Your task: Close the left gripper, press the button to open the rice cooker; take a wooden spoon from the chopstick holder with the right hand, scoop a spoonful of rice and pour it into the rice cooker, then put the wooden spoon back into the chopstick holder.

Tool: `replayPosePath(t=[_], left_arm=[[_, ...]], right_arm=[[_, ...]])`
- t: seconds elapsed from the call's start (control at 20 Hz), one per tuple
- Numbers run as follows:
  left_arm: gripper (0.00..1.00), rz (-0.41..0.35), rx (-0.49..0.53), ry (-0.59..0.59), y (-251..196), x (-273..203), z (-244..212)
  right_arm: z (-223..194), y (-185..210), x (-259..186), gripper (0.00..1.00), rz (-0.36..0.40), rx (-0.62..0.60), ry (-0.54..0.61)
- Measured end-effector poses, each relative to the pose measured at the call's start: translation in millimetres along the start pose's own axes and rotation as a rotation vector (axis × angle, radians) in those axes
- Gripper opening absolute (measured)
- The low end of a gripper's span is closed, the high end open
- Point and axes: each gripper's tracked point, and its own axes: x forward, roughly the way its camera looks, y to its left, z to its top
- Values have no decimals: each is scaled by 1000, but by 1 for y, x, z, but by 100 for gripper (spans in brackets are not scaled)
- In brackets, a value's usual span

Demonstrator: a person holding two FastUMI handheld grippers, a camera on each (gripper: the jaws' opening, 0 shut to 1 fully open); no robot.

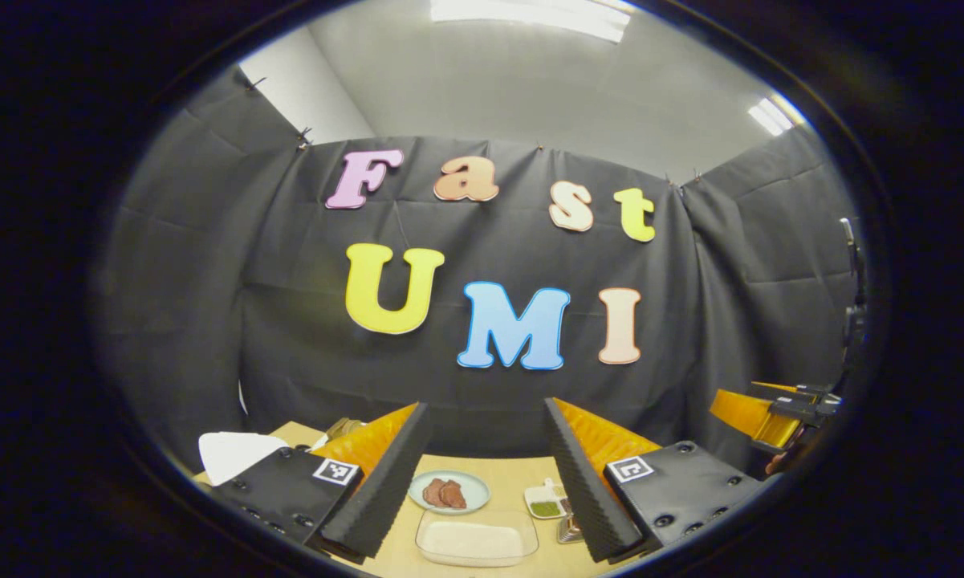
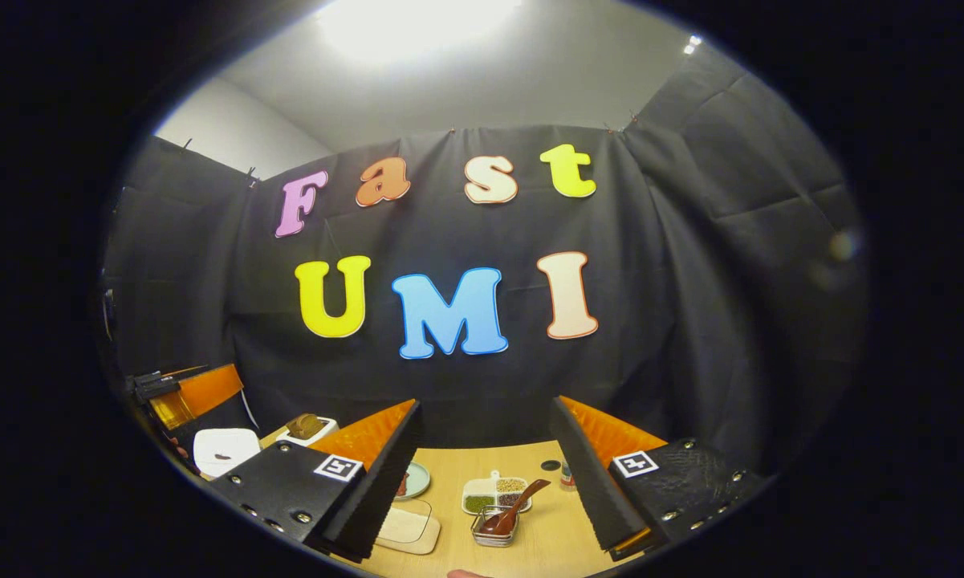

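Note:
In the left gripper view my left gripper [image 1: 486, 417] is open, held above the wooden table [image 1: 502, 474], nothing between its fingers. The white rice cooker [image 1: 233, 453] sits low at the left, lid down. A clear container of rice [image 1: 476, 539] lies below between the fingers. My right gripper [image 2: 486, 411] is open too and holds nothing. Under it a wooden spoon [image 2: 515, 506] leans in a small metal holder [image 2: 494, 527]. The rice container [image 2: 405, 526] and the rice cooker [image 2: 225, 449] lie to its left. The right gripper [image 1: 778, 417] shows at the far right.
A plate of brown slices [image 1: 449, 491] and a divided dish of grains [image 2: 495, 491] sit mid-table. A white box with something brown [image 2: 309, 428] stands behind the cooker. A small bottle [image 2: 566, 475] is by the right finger. The left gripper [image 2: 181, 397] hovers at far left.

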Motion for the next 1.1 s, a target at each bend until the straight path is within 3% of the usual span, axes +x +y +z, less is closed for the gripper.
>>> replayPosePath(t=[0.45, 0.85, 1.0, 1.1], left_arm=[[97, 12, 17, -20, 39, 6, 6], [97, 95, 52, -5, 85, -1, -5], [87, 123, 70, 26, 105, -4, -18], [55, 157, 82, 65, 125, -8, -30]], right_arm=[[8, 34, -2, 97, 9, -40, -39], [-11, 52, 8, 98, 60, -41, 4], [-22, 61, 12, 98, 100, -54, 32], [-31, 65, 15, 98, 119, -47, 60]])
